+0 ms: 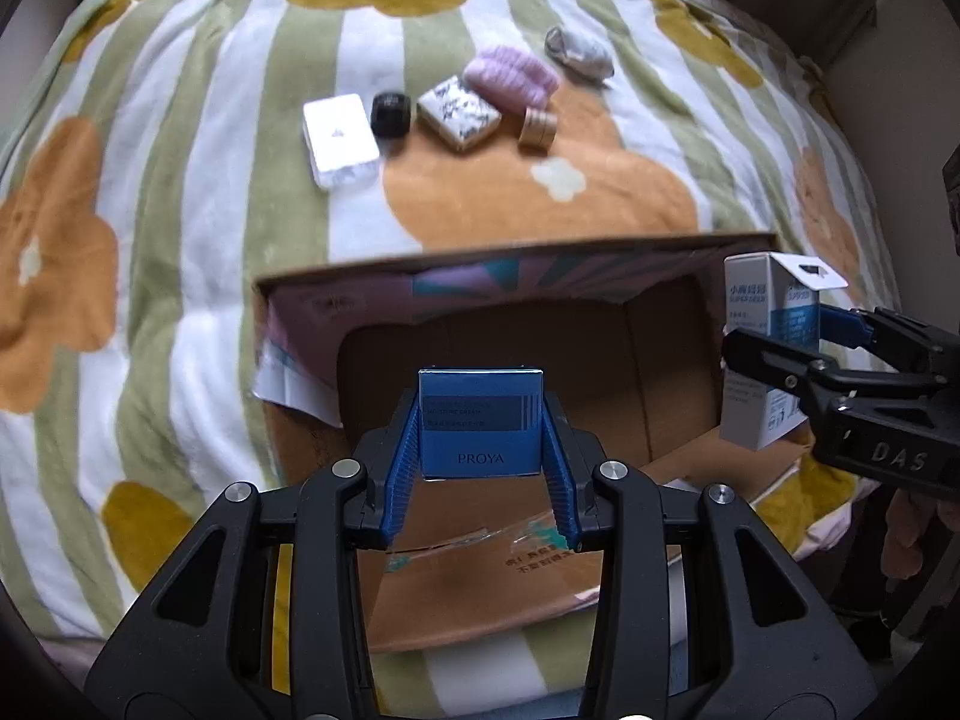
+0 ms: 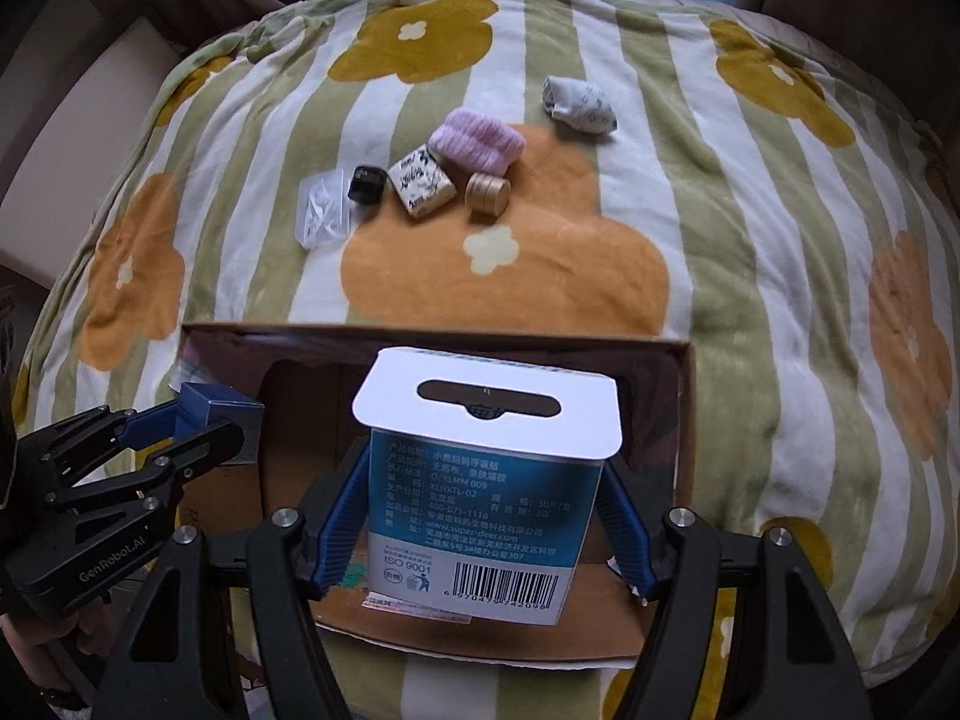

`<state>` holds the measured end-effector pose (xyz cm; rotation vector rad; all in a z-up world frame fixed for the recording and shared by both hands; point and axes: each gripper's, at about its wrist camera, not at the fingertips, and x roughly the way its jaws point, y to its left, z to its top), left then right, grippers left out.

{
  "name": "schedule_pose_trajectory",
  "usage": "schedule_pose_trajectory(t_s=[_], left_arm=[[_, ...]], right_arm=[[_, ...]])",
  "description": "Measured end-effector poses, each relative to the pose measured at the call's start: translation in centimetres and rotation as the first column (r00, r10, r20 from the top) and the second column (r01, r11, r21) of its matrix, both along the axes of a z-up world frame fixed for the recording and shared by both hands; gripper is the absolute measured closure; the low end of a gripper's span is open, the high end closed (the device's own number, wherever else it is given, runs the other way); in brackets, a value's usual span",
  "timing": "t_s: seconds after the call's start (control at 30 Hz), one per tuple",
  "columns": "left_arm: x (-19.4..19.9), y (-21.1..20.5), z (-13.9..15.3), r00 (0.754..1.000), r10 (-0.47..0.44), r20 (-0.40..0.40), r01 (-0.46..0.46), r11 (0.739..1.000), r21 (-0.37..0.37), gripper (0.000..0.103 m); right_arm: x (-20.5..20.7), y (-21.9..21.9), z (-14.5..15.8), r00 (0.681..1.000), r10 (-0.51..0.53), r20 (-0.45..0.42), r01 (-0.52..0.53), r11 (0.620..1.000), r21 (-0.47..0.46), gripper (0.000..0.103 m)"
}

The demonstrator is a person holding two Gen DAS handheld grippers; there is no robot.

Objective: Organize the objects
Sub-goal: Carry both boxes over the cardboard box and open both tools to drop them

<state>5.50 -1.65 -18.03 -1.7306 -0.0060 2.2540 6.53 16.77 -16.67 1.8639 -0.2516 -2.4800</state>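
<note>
My left gripper point(image 1: 480, 420) is shut on a small blue PROYA box point(image 1: 480, 426) and holds it over the open cardboard box point(image 1: 516, 252). My right gripper point(image 2: 483, 480) is shut on a taller white and blue carton point(image 2: 480, 498) with a hang tab, also over the cardboard box point(image 2: 432, 333). In the left wrist view the right gripper point(image 1: 780, 342) with its carton point(image 1: 762, 360) is at the box's right side. In the right wrist view the left gripper point(image 2: 198, 420) with the blue box point(image 2: 210, 405) is at the box's left side.
On the flowered blanket point(image 1: 180, 240) beyond the box lie a white flat case point(image 1: 339, 138), a black jar point(image 1: 390, 114), a patterned packet point(image 1: 459, 113), a tan round tin point(image 1: 537, 129), a pink sock roll point(image 1: 510, 81) and a grey sock roll point(image 1: 579, 54).
</note>
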Motion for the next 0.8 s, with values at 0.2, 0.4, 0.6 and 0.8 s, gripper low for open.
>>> schedule_pose_trajectory(t_s=[0.2,0.4,0.6,0.8], left_arm=[[0.8,-0.4,-4.1,0.999,0.033,0.009,-0.033,0.999,-0.004,0.069],[0.8,-0.1,-4.7,1.000,0.019,-0.011,-0.019,1.000,-0.019,0.069],[0.7,0.1,-3.5,0.999,0.019,-0.045,-0.020,1.000,-0.014,0.068],[1.2,0.2,-2.1,0.997,0.009,-0.071,-0.006,0.999,0.042,0.000]], right_arm=[[1.4,0.3,-5.4,0.999,-0.018,0.045,0.018,1.000,0.003,0.037],[1.7,0.4,-6.8,0.999,-0.012,0.033,0.012,1.000,0.012,0.037],[1.8,0.4,-6.1,1.000,-0.013,0.022,0.013,1.000,-0.006,0.037],[2.0,0.8,-5.4,0.999,-0.030,0.036,0.031,0.999,-0.033,0.016]])
